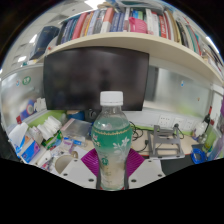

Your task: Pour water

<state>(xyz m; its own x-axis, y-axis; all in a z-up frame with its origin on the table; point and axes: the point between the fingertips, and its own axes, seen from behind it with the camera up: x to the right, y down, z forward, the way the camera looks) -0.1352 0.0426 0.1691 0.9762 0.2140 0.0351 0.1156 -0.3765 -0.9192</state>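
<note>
Still capped: bottle in the grip, nothing ready to pour

Plainly the bottle [112, 140] sits between the two pads [92, 160], which seem to press its sides, so the gripper [113, 172] appears closed on it. Its white cap [112, 98] is on; tilting now would pour nothing. A smooth wet-looking wall could slip if the squeeze eases. It is clear plastic, green-labelled, upright. Beyond it lie desk clutter, a dark monitor [96, 78] and a bookshelf [125, 22]. I cannot pick out any cup to pour into.
</note>
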